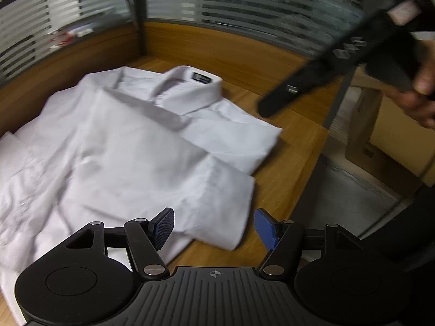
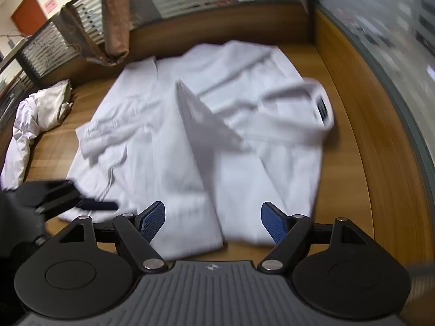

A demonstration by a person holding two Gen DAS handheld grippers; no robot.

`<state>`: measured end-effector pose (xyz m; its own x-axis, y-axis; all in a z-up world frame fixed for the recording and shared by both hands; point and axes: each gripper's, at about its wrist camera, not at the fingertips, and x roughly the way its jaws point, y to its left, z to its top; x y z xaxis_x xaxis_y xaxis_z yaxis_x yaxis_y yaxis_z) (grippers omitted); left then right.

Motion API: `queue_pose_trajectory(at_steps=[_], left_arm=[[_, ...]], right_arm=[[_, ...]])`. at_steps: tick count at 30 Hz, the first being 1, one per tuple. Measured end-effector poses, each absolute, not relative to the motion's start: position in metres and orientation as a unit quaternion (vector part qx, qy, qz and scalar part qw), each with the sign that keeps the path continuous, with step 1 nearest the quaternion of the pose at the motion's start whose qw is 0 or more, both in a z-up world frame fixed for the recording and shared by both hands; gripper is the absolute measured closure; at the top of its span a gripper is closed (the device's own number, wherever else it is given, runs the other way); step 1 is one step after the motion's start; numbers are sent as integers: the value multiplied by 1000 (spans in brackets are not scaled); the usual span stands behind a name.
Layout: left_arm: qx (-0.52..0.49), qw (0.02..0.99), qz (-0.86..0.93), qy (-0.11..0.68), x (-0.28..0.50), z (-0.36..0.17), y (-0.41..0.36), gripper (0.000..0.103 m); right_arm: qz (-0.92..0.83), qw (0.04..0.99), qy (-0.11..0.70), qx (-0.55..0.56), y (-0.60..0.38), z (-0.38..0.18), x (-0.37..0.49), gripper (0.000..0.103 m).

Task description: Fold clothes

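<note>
A white shirt (image 1: 130, 149) lies flat on the wooden table (image 1: 285, 157), with its collar (image 1: 190, 87) and dark label at the far side. In the right wrist view the shirt (image 2: 258, 168) has one sleeve (image 2: 201, 125) folded across its body, and the collar (image 2: 312, 100) points right. My left gripper (image 1: 214, 226) hovers open over the shirt's near right corner, nothing between its blue pads. My right gripper (image 2: 213, 222) is also open above the shirt's near edge, gripping no cloth. Both views are motion-blurred.
A hand (image 1: 418, 100) holds the right tool at the upper right of the left wrist view. A crumpled pile of white clothes (image 2: 35, 114) lies at the table's left. Brown cloth (image 2: 117, 19) hangs over the partition. Wooden walls with glass enclose the table; a cardboard box (image 1: 380, 135) stands beyond its edge.
</note>
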<state>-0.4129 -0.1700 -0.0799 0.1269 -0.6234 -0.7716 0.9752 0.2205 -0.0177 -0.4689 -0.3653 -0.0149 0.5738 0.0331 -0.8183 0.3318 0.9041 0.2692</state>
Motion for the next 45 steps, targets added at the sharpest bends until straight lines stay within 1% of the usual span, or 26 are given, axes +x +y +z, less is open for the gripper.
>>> queue_pose_trajectory(at_steps=[7,9,11,13,14,15,16,17,25,28,31,35,37,39,40,41,43,44,45], left_arm=[[329,694,-558,315,-439,-114,-210,36],[343,694,-548,318,-441,-125,-218,41],[344,695,-542,324,-439,-131,-222,42],[345,700,-539,317,-440,-134,-223,46],[344,704,-537,312,-440,-134,-222,58],[344,708,-536,306,-439,-134,-222,82],[330,710,-540,308,-435,-132,-219,96],[309,711,-547,315,-430,-129,-217,101],[201,752,-550,301,-370,-68,-180,101],[200,750,-556,297,-342,-53,-171,101],[203,741,-561,308,-320,-50,-164,101],[209,726,-570,322,-301,-52,-153,100],[217,712,-586,319,-296,-53,-147,91],[227,695,-610,306,-294,-53,-140,58],[233,686,-622,297,-294,-54,-137,51],[241,675,-635,288,-295,-55,-134,45],[265,648,-660,271,-299,-59,-131,42],[280,635,-670,263,-301,-62,-130,39],[291,624,-678,256,-304,-65,-129,36]], right_arm=[[-113,848,465,227,-361,-26,-535,19],[-121,846,465,232,-361,-27,-548,19],[-129,845,463,236,-362,-27,-559,19],[-136,844,459,241,-364,-26,-567,19],[-141,844,457,244,-366,-27,-571,18],[-147,843,455,247,-367,-28,-574,18],[-153,842,453,252,-368,-29,-577,18],[-159,840,450,257,-368,-30,-578,18],[-193,831,440,281,-355,-40,-566,18],[-199,830,429,295,-343,-42,-553,18],[-195,829,417,318,-330,-48,-535,18],[-201,811,391,386,-314,-66,-511,19],[-220,798,382,411,-305,-77,-500,21],[-241,785,370,434,-294,-89,-491,27],[-253,778,360,449,-290,-94,-489,28],[-264,770,350,463,-287,-100,-486,31],[-283,757,332,487,-283,-110,-483,38],[-293,750,324,496,-281,-114,-481,42],[-304,747,320,498,-279,-116,-479,48]])
